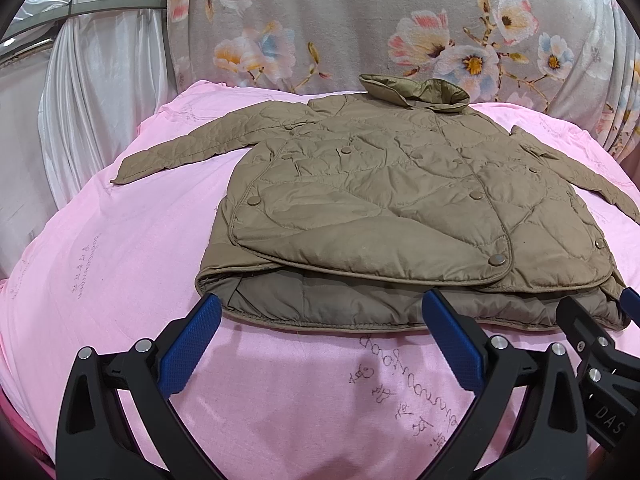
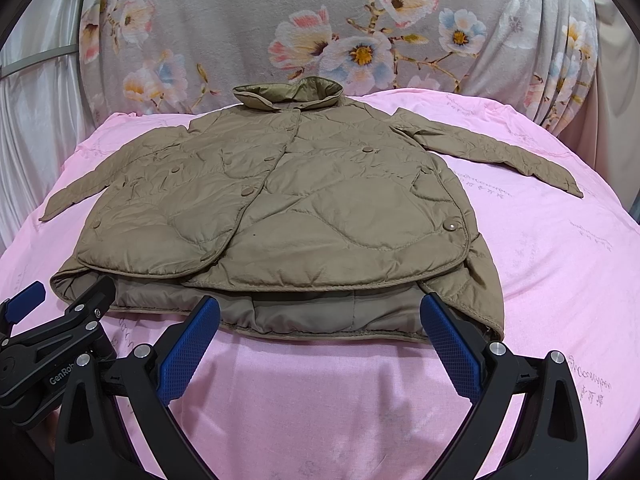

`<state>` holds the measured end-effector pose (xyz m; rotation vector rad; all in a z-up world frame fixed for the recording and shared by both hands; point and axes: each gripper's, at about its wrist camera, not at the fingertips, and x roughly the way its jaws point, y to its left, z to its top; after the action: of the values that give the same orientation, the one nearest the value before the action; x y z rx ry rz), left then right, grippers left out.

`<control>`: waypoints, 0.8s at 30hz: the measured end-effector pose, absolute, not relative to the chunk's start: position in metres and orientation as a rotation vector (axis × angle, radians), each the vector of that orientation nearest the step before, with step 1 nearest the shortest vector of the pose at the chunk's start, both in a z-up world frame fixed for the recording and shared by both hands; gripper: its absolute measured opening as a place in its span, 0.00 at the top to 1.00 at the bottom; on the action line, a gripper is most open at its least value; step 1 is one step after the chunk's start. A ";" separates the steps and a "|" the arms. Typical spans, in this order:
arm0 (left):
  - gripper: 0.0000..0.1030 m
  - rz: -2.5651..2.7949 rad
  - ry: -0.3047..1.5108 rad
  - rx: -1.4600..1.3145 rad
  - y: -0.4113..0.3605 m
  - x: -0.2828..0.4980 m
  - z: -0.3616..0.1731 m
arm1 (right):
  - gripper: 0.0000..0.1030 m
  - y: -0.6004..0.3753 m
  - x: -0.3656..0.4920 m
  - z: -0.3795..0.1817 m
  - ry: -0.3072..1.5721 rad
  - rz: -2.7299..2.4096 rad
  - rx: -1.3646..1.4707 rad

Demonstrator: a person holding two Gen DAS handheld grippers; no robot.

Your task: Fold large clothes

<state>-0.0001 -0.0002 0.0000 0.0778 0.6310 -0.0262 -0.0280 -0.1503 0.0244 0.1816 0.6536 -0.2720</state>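
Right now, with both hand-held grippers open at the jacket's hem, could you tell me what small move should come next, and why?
Probably ease the left hand-held gripper forward and shut it on the near hem of the khaki quilted jacket. The jacket lies flat, snapped shut, sleeves spread on the pink bedsheet, and both the left and the right hand-held gripper are open and empty.

Bare pink sheet [image 2: 320, 400] lies open before the jacket [image 2: 304, 200]; floral backrest [image 2: 240, 20] blocks behind.

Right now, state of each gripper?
Left gripper: open, holding nothing, at the jacket hem.
Right gripper: open, holding nothing, also at the hem.
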 end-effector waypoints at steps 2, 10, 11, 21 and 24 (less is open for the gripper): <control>0.05 -0.026 0.631 0.078 0.000 0.000 0.000 | 0.05 -0.150 -0.028 0.024 0.654 -0.272 0.182; 0.05 -0.026 0.631 0.078 0.000 0.000 0.000 | 0.05 -0.150 -0.028 0.024 0.654 -0.272 0.182; 0.05 -0.026 0.632 0.078 0.000 0.000 0.000 | 0.05 -0.150 -0.028 0.024 0.654 -0.272 0.182; 0.05 -0.047 0.622 0.075 0.009 -0.001 0.015 | 0.05 -0.171 -0.033 0.032 0.651 -0.228 0.242; 0.05 -0.054 0.598 0.065 0.019 0.002 0.033 | 0.05 -0.200 -0.038 0.048 0.599 -0.218 0.278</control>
<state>0.0020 0.0187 0.0334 0.0645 0.5977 -0.0536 -0.0378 -0.2001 0.0480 0.2777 0.5993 -0.2175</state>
